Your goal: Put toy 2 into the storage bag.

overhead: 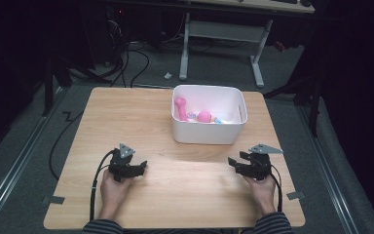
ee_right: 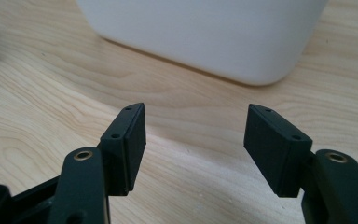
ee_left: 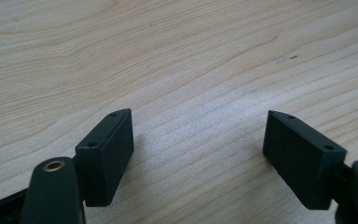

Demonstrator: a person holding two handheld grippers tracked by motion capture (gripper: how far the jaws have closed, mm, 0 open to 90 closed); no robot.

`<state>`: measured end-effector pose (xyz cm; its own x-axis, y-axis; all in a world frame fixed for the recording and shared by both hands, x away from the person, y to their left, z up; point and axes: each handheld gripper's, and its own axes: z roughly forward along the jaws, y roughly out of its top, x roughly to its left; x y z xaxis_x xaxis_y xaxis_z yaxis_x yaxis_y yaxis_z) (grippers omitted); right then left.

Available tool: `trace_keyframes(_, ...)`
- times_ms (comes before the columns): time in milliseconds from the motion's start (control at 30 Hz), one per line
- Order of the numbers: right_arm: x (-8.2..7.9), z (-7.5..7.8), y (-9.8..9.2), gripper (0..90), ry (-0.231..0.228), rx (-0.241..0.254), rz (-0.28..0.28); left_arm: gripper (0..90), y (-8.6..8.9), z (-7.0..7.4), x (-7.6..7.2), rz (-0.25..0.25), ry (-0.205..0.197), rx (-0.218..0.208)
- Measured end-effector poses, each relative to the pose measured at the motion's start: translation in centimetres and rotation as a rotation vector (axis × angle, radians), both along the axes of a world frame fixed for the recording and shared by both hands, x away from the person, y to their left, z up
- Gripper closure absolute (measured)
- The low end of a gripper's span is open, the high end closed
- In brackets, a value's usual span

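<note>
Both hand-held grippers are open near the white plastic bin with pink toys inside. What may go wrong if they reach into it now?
1. The pink toys lie close together against the far wall of the white plastic bin, so open jaws may catch two at once.
2. The right hand-held gripper is near the bin's front wall and might push the light bin across the wooden table.

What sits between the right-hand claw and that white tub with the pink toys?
Nothing visible. Bare wooden table lies between the right gripper, its jaws open and empty, and the white tub. The pink toys lie inside it.
</note>
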<state>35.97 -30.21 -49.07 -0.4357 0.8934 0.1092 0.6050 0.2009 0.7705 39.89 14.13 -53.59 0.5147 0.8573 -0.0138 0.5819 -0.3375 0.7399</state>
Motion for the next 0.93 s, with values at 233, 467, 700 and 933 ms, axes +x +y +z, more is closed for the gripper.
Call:
trace_keyframes(233,0.3,-1.2,0.0,37.7,0.018,-0.078,-0.017,25.0,0.0,0.0,0.0,-0.001,0.001,0.001)
trace_keyframes(467,0.5,-2.6,-0.1,34.3,0.026,-0.126,-0.028,25.0,0.0,0.0,0.0,-0.001,0.001,0.001)
trace_keyframes(700,0.1,-4.0,-0.3,30.5,0.025,-0.147,-0.038,24.8,0.0,0.0,0.0,-0.002,0.0,0.002)
trace_keyframes(933,0.1,-4.0,-0.3,26.2,0.028,-0.149,-0.041,24.8,0.0,0.0,0.0,-0.001,0.0,0.002)
